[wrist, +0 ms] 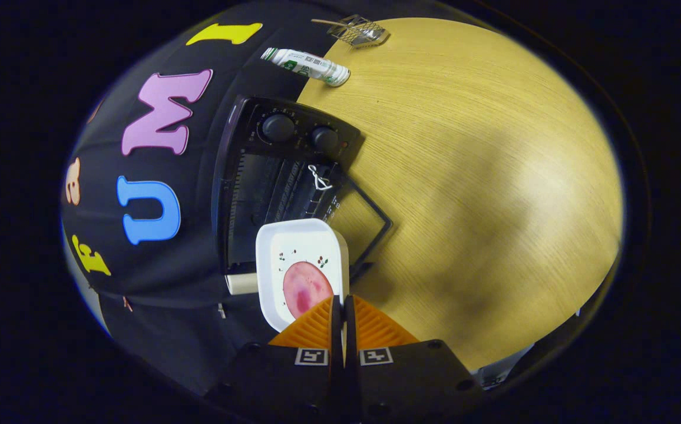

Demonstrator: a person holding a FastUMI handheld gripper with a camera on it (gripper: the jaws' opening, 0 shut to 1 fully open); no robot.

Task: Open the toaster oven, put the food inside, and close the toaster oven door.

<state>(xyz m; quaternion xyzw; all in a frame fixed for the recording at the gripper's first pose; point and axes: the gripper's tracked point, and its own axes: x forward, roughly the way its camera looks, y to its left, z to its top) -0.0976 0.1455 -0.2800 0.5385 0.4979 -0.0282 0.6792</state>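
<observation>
Gripper: gripper (343,301) with its orange fingers (314,327) drawn together on the near rim of the dish (302,247); both pads appear to press the thin rim between them, though the contact itself is hard to see.
Dish: white, rounded-square, just ahead of the fingers, held out toward the oven; seems lifted off the surface, not resting.
Food: pink round slice (306,287) lying in the dish, at its near end, just beyond the fingertips.
Oven: black toaster oven (270,176) beyond the dish, against the booth wall; two knobs (278,127) at its far end.
Door: door (364,221) dropped open and lying flat on the surface (493,176), to the right of the dish; a white loop hangs at its handle edge.
Cavity: open, dark, rack lines visible; dish's far edge is at the mouth, not yet inside.
Done: door opened; food picked up and brought to the opening.
Left: slide dish onto the rack, let go, back out, lift the door shut.
Judgement: roughly halfway, insertion step in hand.
Other: white tube (305,63) and a small wire basket (359,29) well beyond the oven, clear of the path.
</observation>
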